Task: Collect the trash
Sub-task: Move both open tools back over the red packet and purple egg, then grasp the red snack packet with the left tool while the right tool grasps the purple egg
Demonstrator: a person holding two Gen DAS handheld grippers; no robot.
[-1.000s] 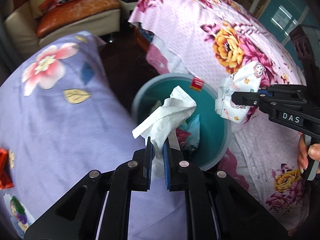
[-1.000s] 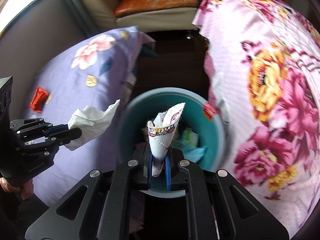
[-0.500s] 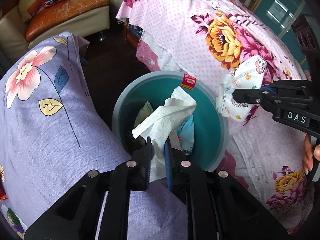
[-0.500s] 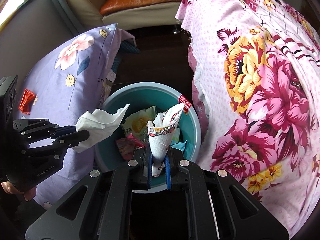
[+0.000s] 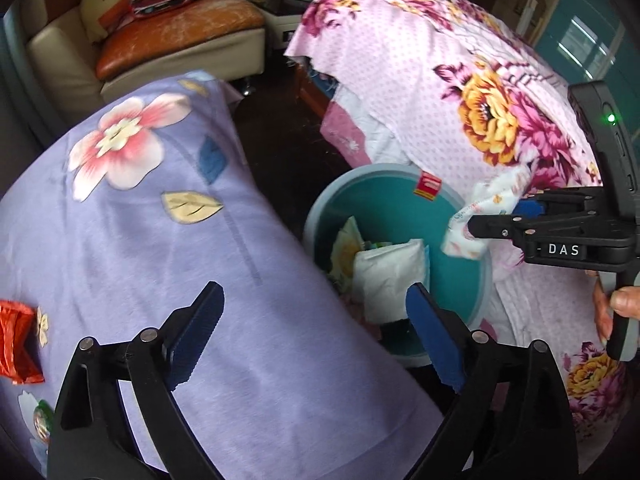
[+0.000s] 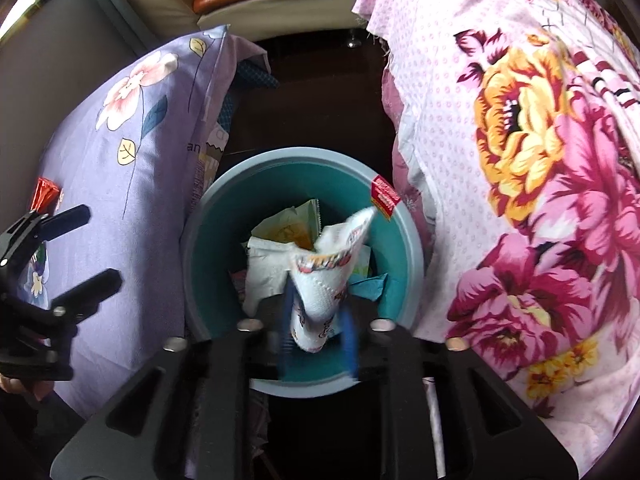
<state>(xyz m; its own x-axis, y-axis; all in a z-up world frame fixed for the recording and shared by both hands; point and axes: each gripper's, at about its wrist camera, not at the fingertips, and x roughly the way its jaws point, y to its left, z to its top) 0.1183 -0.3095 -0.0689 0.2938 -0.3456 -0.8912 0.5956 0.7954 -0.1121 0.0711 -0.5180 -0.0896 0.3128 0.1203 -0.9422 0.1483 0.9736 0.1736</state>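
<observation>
The teal bin [image 5: 400, 176] stands on the dark floor between two beds. My left gripper [image 5: 316, 332] hangs over its left rim; its jaws are opening wide, with nothing between them. A white tissue [image 5: 388, 276] lies in the bin on other wrappers. My right gripper [image 6: 318, 328] is over the bin [image 6: 304, 156], jaws opening. A patterned tissue [image 6: 324, 280] still stands between the blurred blue pads, which have drawn off it. From the left wrist the right gripper [image 5: 472, 220] shows at the bin's right rim with that tissue [image 5: 480, 208] at its tips. The left gripper [image 6: 102, 244] stands open at left.
A purple flowered sheet [image 5: 160, 240] covers the left bed, with a red wrapper [image 5: 16, 344] on it near the left edge. A pink flowered sheet [image 5: 460, 80] covers the right bed. A sofa with an orange cushion [image 5: 180, 28] stands behind. A hand [image 5: 616, 304] grips the right handle.
The left gripper opened and the white tissue dropped into the bin. The right gripper's pads parted around the patterned tissue and it sank lower over the bin.
</observation>
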